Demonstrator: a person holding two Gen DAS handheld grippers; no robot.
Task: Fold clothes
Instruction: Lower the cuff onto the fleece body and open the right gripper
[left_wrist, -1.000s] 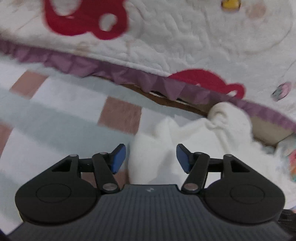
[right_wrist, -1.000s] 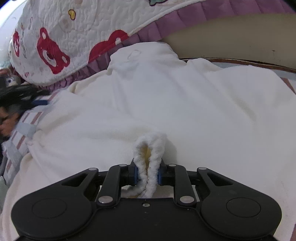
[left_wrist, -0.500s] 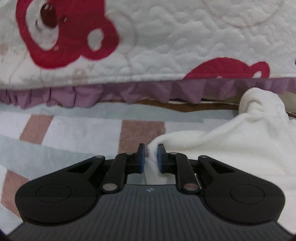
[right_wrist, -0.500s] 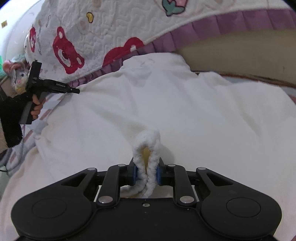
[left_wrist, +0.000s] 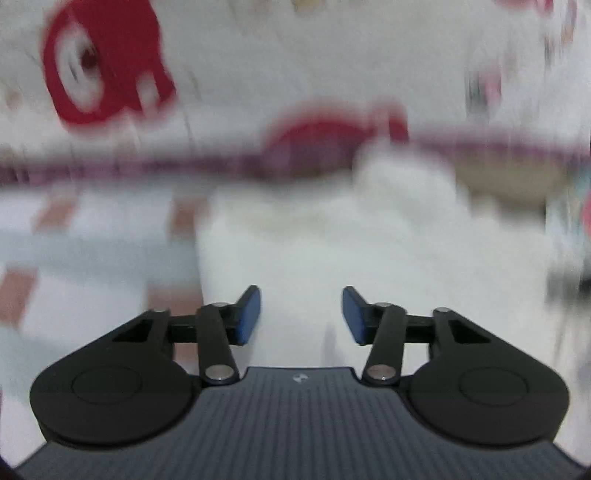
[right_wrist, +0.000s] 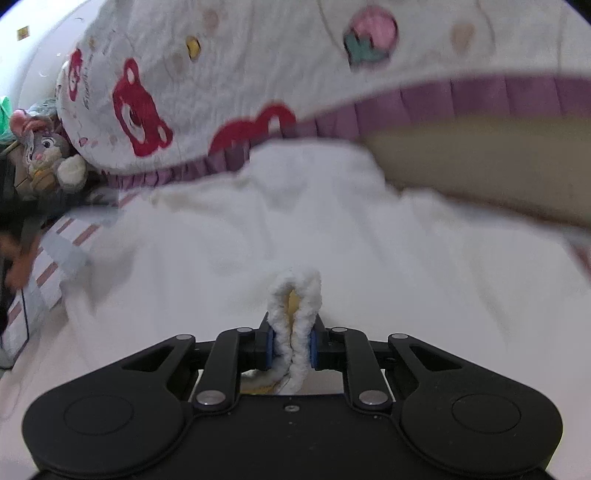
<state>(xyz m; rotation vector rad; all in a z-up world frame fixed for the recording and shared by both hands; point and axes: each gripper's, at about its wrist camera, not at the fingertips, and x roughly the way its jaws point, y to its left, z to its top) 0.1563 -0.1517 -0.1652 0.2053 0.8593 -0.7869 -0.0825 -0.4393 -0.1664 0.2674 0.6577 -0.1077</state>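
Currently the left tongs (left_wrist: 301, 314) hover over the white fleece garment (left_wrist: 369, 251) spread on the bed; jaws opening, nothing pinched between them. Right tongs (right_wrist: 291, 349) are clenched on a doubled fleece edge. Judged light, limp and thick-piled: it should sag between grips, so take hems or corners, not mid-panel.
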